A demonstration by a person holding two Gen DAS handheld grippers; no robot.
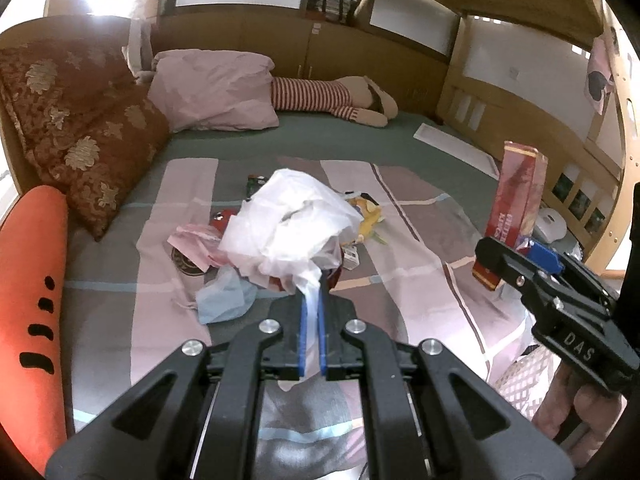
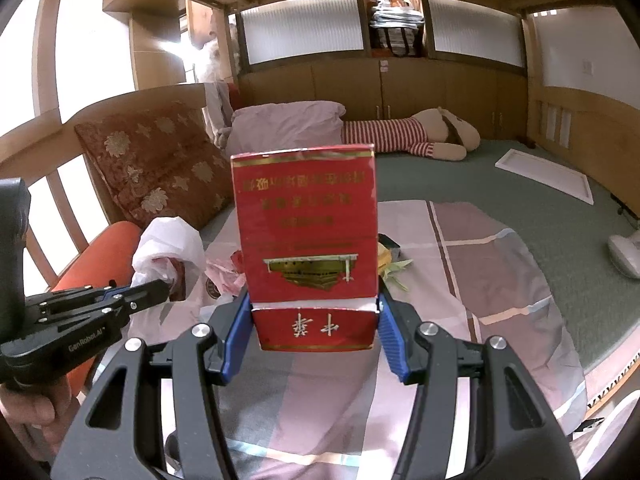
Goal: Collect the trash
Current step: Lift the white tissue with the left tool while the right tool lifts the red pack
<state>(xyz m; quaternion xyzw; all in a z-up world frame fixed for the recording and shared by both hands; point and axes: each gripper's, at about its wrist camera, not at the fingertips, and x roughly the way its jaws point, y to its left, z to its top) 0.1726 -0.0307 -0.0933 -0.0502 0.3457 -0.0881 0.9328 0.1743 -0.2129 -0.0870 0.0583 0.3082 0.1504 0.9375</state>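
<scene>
My left gripper (image 1: 314,300) is shut on the edge of a white plastic bag (image 1: 292,220) and holds it bunched above the trash pile; it also shows in the right wrist view (image 2: 160,294) with the bag (image 2: 168,244). My right gripper (image 2: 316,312) is shut on a tall red carton (image 2: 306,224) with gold print, held upright above the bed. In the left wrist view the carton (image 1: 518,188) and right gripper (image 1: 500,264) are at the right. Loose trash lies under the bag: a pink wrapper (image 1: 192,240), a pale blue bag (image 1: 224,298), yellow scraps (image 1: 370,216).
The bed has a pink and grey checked sheet (image 1: 400,272) over a green mat. A brown flowered cushion (image 1: 80,136), an orange bolster (image 1: 32,292), a pink pillow (image 1: 216,88) and a striped plush toy (image 1: 332,96) lie at its far side. A white frame (image 2: 548,178) lies right.
</scene>
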